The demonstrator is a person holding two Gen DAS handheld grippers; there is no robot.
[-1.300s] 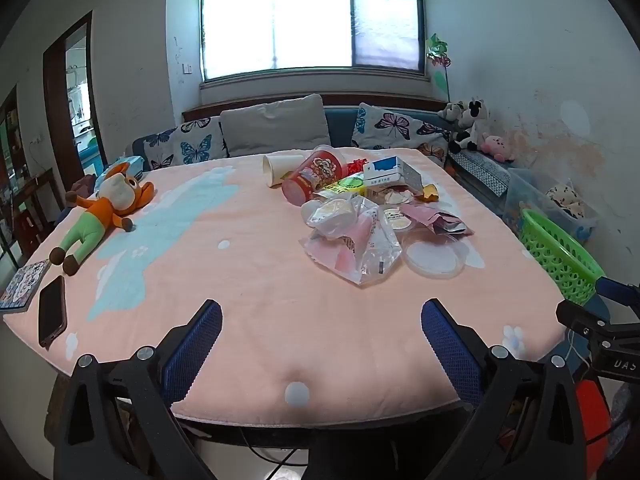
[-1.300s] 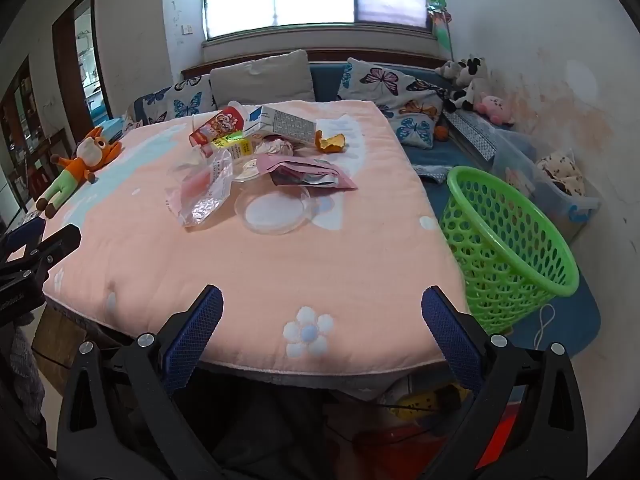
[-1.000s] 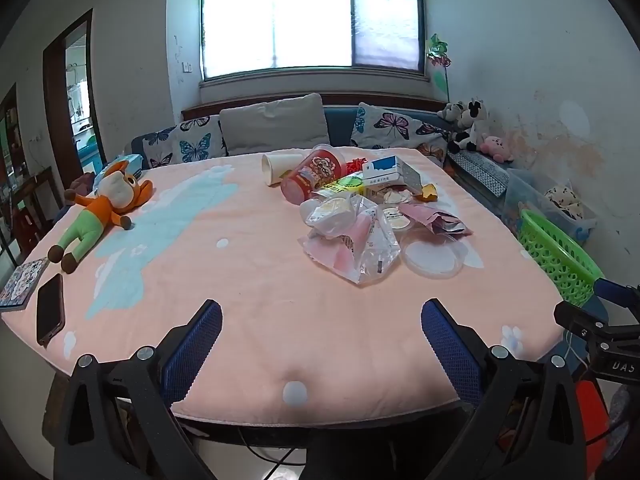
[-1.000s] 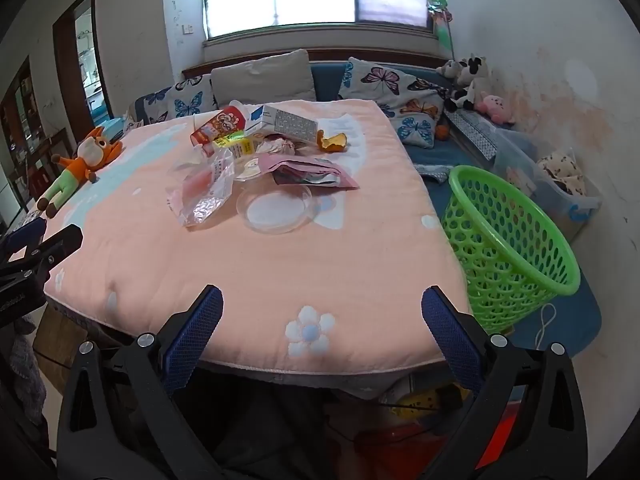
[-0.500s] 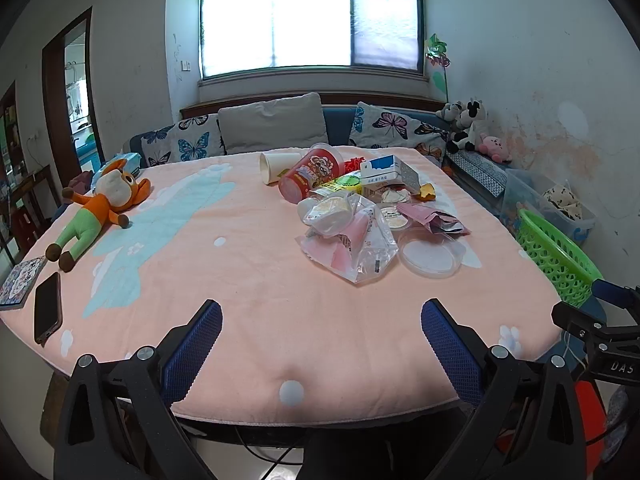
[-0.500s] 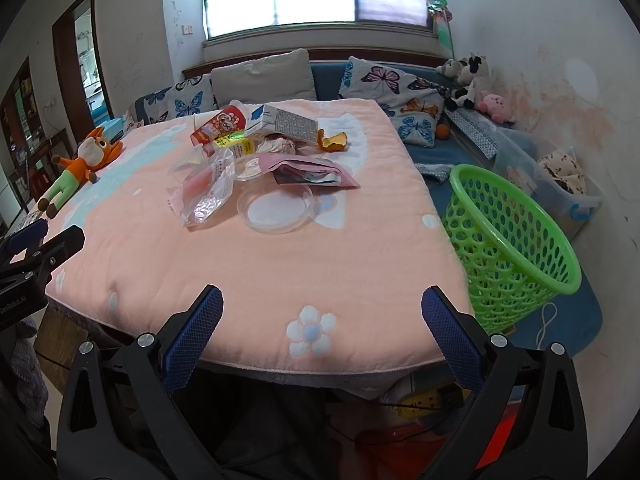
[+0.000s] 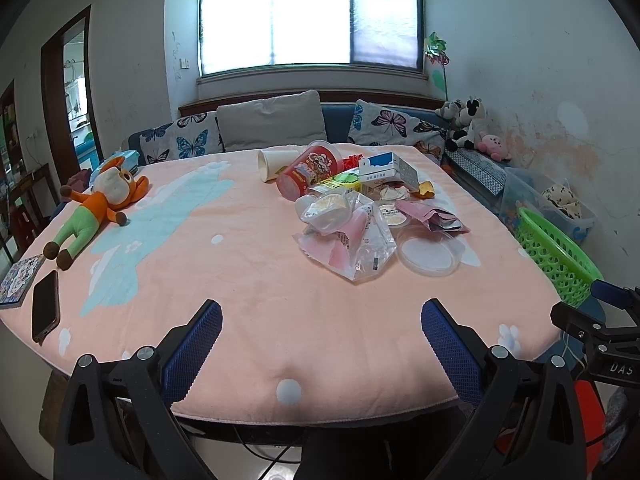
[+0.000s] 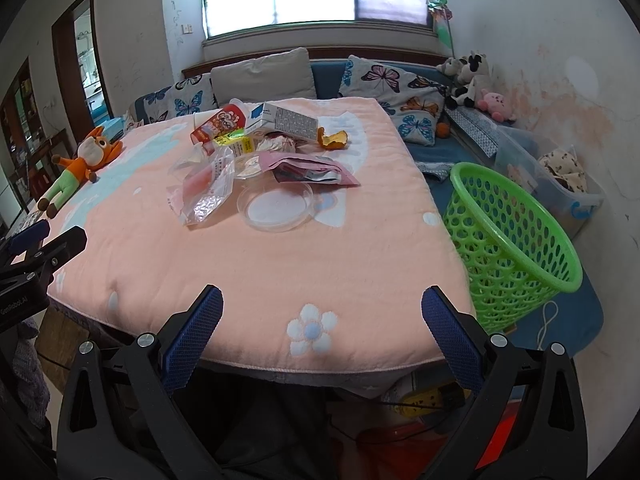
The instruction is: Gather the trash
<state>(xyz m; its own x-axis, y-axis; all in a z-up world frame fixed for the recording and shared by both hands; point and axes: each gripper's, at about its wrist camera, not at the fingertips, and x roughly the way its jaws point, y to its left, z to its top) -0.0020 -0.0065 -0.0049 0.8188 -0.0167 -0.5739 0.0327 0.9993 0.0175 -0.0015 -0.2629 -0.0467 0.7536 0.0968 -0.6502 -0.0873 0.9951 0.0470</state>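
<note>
A heap of trash lies on the pink-covered table (image 7: 248,280): a clear plastic bag (image 7: 352,240) (image 8: 206,190), a round clear lid (image 7: 430,256) (image 8: 276,206), a pink foil pouch (image 8: 310,170), a red snack cup (image 7: 310,170), a paper cup (image 7: 274,162), a white-blue carton (image 8: 284,118) and an orange peel (image 8: 334,138). A green mesh basket (image 8: 508,232) (image 7: 554,258) stands on the floor right of the table. My left gripper (image 7: 320,334) and right gripper (image 8: 320,326) both hover open and empty at the table's near edge, well short of the heap.
An orange plush toy (image 7: 96,204), a phone (image 7: 46,306) and a booklet (image 7: 18,284) lie on the table's left side. A sofa with butterfly cushions (image 7: 272,128) runs behind. A clear storage bin (image 8: 560,178) sits by the right wall.
Both grippers have crept slightly forward over the table edge, so the heap sits a little nearer in view. Nothing has been grasped or moved.
</note>
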